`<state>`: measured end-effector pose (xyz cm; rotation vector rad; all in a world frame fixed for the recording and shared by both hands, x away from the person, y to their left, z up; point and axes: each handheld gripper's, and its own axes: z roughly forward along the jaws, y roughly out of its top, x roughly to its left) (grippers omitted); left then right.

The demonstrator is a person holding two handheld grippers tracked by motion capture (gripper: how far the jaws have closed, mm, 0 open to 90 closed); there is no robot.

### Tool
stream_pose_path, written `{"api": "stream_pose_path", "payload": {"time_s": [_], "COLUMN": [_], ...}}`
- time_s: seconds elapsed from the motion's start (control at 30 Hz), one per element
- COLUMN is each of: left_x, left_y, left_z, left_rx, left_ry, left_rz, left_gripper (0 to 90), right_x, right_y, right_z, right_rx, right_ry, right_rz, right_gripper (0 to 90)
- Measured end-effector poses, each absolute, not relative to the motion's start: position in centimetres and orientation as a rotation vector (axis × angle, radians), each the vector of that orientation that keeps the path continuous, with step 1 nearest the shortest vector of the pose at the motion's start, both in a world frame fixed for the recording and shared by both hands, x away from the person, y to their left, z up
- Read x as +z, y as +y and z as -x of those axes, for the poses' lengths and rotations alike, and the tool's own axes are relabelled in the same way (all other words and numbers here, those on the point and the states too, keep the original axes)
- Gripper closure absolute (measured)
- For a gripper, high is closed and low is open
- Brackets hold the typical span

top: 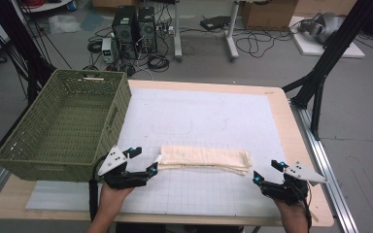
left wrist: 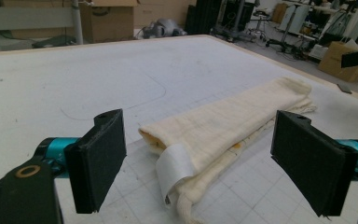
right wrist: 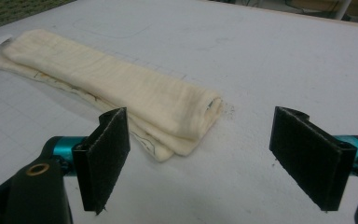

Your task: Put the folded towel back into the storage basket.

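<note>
The table [top: 301, 145] in front of me is the biggest thing here, a light wooden top with a white gridded mat [top: 209, 116] laid over most of it. On its far left stands a green woven basket [top: 9, 158], hollow side up, its near corner close to my left hand. Lying across the near middle of the mat is a cream cloth [top: 205, 159], folded into a long narrow strip that runs left to right; in my left gripper view its near end carries a small white tag [left wrist: 173, 169] folded over the edge. My left gripper [top: 144, 162] sits at the cloth's left end with its jaws spread wide, one pad on either side of that end in its own view, and I cannot tell that either one touches the fabric; it grips nothing. My right gripper [top: 267, 172] rests just beyond the cloth's right end, a little nearer to me, its jaws likewise spread apart and bare. In the right gripper view the folded right end of the cloth lies ahead of the left pad [right wrist: 103, 156], apart from it, with bare mat between the pads.
</note>
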<state>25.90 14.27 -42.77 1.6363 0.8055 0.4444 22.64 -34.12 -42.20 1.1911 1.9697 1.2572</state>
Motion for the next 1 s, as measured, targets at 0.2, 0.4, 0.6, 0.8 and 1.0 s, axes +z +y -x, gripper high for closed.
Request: {"api": "stream_pose_path", "payload": {"time_s": [0.2, 0.4, 0.6, 0.8, 1.0], "left_x": [-42.81, -43.02, -42.85, -42.72, -42.44], "left_y": [14.26, 14.32, 14.27, 14.11, 13.97], "left_z": [-25.95, -26.16, -25.92, -25.81, -25.68], "left_rx": [0.443, 0.437, 0.432, 0.423, 0.419], "left_ry": [0.816, 0.826, 0.822, 0.830, 0.825], "left_rz": [-1.631, -1.635, -1.635, -1.641, -1.616], "left_gripper": [18.4, 18.4, 18.4, 18.0, 18.5], "right_x": [-42.23, -42.43, -42.19, -42.04, -42.10], "right_y": [-34.31, -34.67, -34.45, -34.48, -34.45], "right_z": [-22.60, -22.80, -22.64, -22.40, -22.42], "right_rx": [1.258, 1.255, 1.239, 1.242, 1.238], "right_ry": [1.962, 1.968, 1.976, 1.968, 1.971], "right_rz": [-1.196, -1.205, -1.191, -1.191, -1.201], "right_gripper": [18.6, 18.6, 18.7, 18.6, 18.7]}}
